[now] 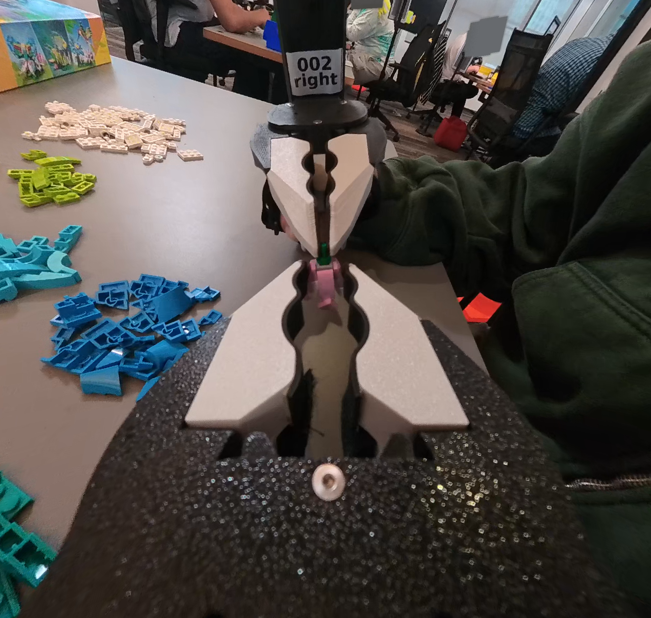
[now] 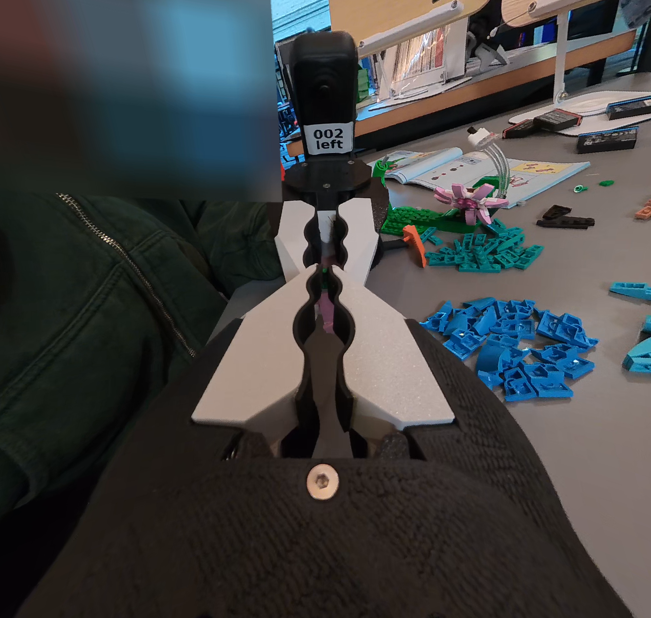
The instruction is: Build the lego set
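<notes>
My two grippers meet tip to tip above the grey table's near edge. In the left wrist view, my left gripper is shut on a small pink lego piece. Facing it, my right gripper pinches a tiny green piece that touches the top of the pink one. In the right wrist view, my right gripper is shut on the green piece, and a purple-pink part shows between its fingers. The left gripper faces it. The joint between the pieces is mostly hidden.
Sorted brick piles lie on the table: white, lime, turquoise, blue, teal. A built pink flower stands on a green base before an open booklet. The set box is far left. A green jacket sleeve is close. The tips of both grippers are at nearly the same place.
</notes>
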